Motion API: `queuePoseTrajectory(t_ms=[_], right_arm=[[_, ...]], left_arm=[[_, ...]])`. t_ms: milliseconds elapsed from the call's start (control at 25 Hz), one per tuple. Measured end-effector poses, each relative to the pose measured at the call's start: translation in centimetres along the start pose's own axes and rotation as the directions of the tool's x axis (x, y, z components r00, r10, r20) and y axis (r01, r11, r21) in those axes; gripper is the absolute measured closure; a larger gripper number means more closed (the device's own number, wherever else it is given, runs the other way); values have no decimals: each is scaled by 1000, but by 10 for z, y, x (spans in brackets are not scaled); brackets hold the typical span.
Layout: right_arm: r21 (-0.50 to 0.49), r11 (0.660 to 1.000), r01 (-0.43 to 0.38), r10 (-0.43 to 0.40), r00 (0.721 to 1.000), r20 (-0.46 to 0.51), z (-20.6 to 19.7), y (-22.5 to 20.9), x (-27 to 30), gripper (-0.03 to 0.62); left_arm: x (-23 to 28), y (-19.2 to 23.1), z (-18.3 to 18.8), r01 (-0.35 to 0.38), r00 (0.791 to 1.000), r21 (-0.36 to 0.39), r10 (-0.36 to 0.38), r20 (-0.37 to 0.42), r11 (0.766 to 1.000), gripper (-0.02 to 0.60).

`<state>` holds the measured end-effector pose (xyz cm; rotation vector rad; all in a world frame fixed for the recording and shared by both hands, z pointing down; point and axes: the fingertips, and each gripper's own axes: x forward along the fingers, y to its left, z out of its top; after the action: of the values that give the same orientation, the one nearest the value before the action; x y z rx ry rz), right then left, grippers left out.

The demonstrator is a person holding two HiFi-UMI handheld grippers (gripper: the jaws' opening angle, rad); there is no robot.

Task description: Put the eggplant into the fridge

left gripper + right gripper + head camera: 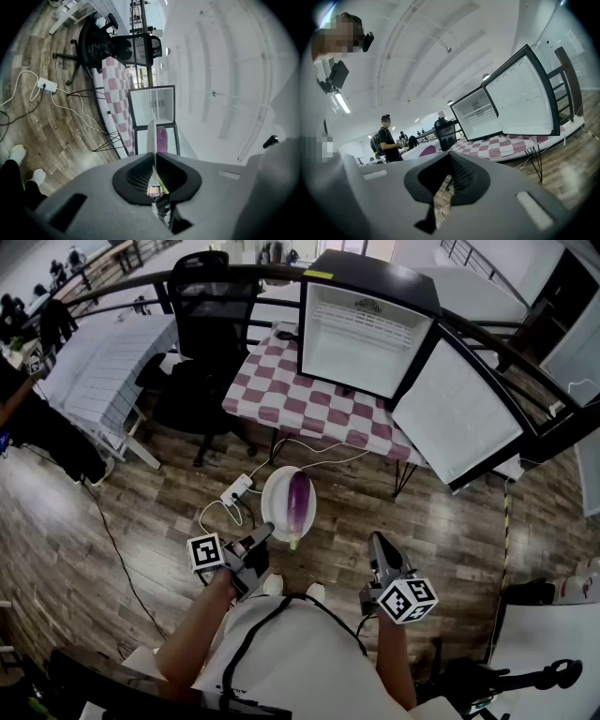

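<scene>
A purple eggplant (299,499) lies on a white plate (277,503) held above the wooden floor. My left gripper (265,532) is shut on the plate's near rim. In the left gripper view the plate (151,136) shows edge-on between the jaws of the left gripper (153,161), with the eggplant (161,139) just right of it. My right gripper (375,540) is shut and holds nothing, to the right of the plate. The open fridge (364,329) stands on a checkered table (281,395), its door (469,413) swung out to the right. The right gripper view shows the right gripper (450,161), the eggplant (427,151) and the fridge (476,112).
A black office chair (211,310) stands left of the checkered table. A power strip (234,491) and white cables lie on the floor under the plate. White tables (108,362) are at the left. A person (386,140) stands far off.
</scene>
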<state>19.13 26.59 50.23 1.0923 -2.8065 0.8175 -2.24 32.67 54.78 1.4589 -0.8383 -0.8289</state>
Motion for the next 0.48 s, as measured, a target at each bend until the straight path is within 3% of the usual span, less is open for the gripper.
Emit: queuePoseTrajectory(t_ms=[320,480], right_arm=[[-13,1000,-8,8,1000,-8,-3,8,7,589],[32,999,-28,28,1000,10,-2,10,10,588]], left_arm=[[-2,-1,15,6,1000,5,-6,8,1000,552],[-2,0,19,3,1000,5,-3,5,1000,552]])
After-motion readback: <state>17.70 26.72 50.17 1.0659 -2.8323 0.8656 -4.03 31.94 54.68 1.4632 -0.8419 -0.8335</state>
